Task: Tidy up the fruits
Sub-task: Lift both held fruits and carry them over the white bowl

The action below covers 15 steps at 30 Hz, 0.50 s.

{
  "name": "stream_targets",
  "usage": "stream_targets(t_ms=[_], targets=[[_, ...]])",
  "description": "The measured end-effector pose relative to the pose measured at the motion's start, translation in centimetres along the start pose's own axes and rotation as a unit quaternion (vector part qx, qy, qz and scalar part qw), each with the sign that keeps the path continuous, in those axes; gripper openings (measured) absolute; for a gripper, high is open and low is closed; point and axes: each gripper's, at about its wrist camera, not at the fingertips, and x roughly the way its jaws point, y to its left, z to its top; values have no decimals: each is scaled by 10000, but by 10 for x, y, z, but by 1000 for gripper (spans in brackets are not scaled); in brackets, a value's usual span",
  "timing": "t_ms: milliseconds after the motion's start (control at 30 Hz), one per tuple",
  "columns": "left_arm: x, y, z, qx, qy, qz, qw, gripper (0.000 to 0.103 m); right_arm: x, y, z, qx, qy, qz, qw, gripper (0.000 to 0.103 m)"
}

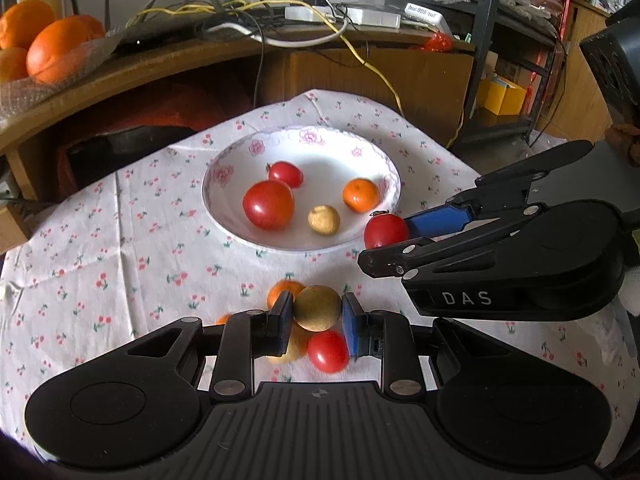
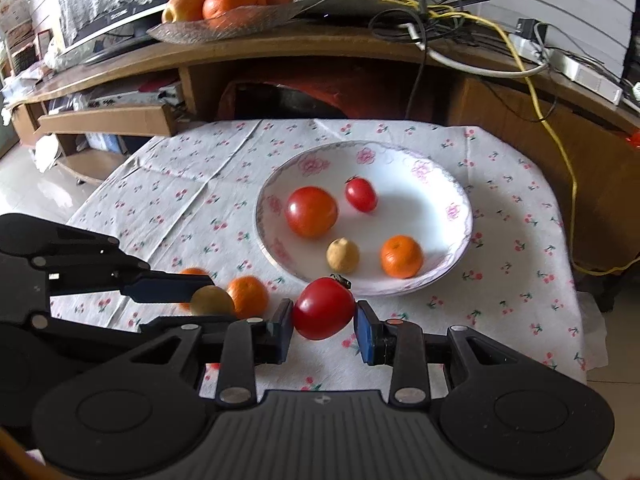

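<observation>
While the plate waits just ahead for sorting, a red tomato is clamped in the right tool, and a tan fruit is clamped in the left tool.

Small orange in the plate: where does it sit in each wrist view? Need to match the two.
Left wrist: small orange lies in the plate's right part, near the right rim, right of the tan fruit.
Right wrist: small orange lies in the plate's lower right, near the front rim, again right of the tan fruit.
Shared landmark: the flowered plate, with the big tomato in it.
</observation>
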Motion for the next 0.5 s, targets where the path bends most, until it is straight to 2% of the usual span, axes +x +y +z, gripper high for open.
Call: stream_targets(t_ms=[500], targets=[[13,15,28,-181,-217,160,9995,34,9,-16,11,101,-39,-146,9998,34]])
